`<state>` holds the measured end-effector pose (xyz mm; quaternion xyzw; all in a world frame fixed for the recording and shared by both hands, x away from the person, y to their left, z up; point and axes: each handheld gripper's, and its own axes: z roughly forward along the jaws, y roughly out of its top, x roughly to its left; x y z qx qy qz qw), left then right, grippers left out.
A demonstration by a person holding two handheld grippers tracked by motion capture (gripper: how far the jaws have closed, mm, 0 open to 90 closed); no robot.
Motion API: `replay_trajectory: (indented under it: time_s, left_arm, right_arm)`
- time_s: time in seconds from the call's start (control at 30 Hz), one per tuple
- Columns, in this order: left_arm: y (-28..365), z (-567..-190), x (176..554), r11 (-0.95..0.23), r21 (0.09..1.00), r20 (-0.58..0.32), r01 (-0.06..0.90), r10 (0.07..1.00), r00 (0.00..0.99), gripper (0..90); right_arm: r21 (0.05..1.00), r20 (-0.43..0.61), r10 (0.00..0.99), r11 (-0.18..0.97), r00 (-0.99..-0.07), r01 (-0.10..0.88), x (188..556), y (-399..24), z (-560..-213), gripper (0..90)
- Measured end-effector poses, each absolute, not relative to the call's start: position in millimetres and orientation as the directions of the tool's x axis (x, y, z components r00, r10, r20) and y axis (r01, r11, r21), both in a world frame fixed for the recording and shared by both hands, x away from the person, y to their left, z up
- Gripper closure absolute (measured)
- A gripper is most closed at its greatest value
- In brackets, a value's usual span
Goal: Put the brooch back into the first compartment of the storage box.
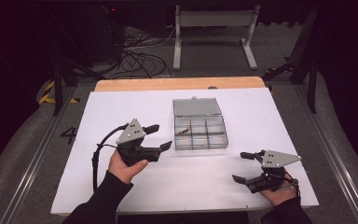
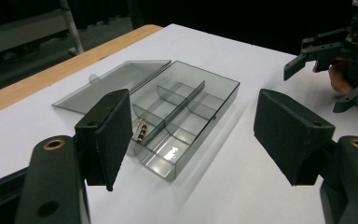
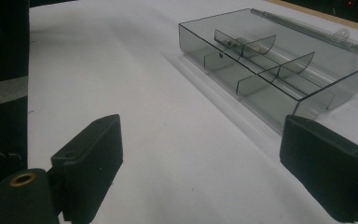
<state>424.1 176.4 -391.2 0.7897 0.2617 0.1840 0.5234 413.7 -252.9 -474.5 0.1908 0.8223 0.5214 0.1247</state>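
Clear compartment box (image 1: 200,131) — lid open flat, mid-table — small item (image 2: 141,129) inside

Landmark: clear plastic box (image 1: 200,132) on the white sheet (image 1: 121,100), its lid (image 1: 196,106) laid open flat behind it
In front of the box: bare sheet, open between the two grippers
Left of the box: left gripper (image 1: 160,136) hangs just beside the box's left wall, jaws spread wide
Right of the box: bare sheet; right gripper (image 1: 243,166) sits in front and to the right, well apart from the box, jaws spread
Behind the box: the flat lid, then bare sheet up to a wooden strip (image 1: 179,83)
Inside the box: thin dividers (image 2: 177,105) split it into small compartments; a small metal piece (image 2: 141,129) lies in one on the left side
Above the box: open
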Motion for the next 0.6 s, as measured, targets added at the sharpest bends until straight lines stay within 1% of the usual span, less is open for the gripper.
replay_trajectory:
  time_s: [0.07,0.1,0.37,0.5,0.6]
  left_arm:
    - [183.2,-394.4,419.8,-0.296,0.929,0.010,0.221,0.619,0.785,28.8]
    - [186.2,-396.3,417.7,-0.281,0.931,-0.007,0.232,0.622,0.783,28.8]
    - [212.0,-410.9,404.8,-0.250,0.941,-0.010,0.230,0.657,0.754,28.8]
    - [222.3,-419.5,398.0,-0.220,0.943,-0.039,0.248,0.669,0.742,29.0]
    - [227.4,-425.7,392.6,-0.229,0.944,-0.022,0.238,0.675,0.738,28.7]
  right_arm:
    - [0.905,-0.006,0.444,0.383,-0.896,0.184,413.7,-252.9,-474.5,13.3]
    - [0.905,-0.006,0.444,0.383,-0.896,0.184,413.7,-252.9,-474.5,13.3]
    - [0.906,-0.003,0.445,0.380,-0.895,0.186,413.5,-253.1,-474.3,12.8]
    - [0.906,0.000,0.447,0.378,-0.895,0.188,413.7,-253.1,-474.3,12.7]
    - [0.907,0.000,0.447,0.377,-0.894,0.189,413.6,-253.0,-474.3,12.7]
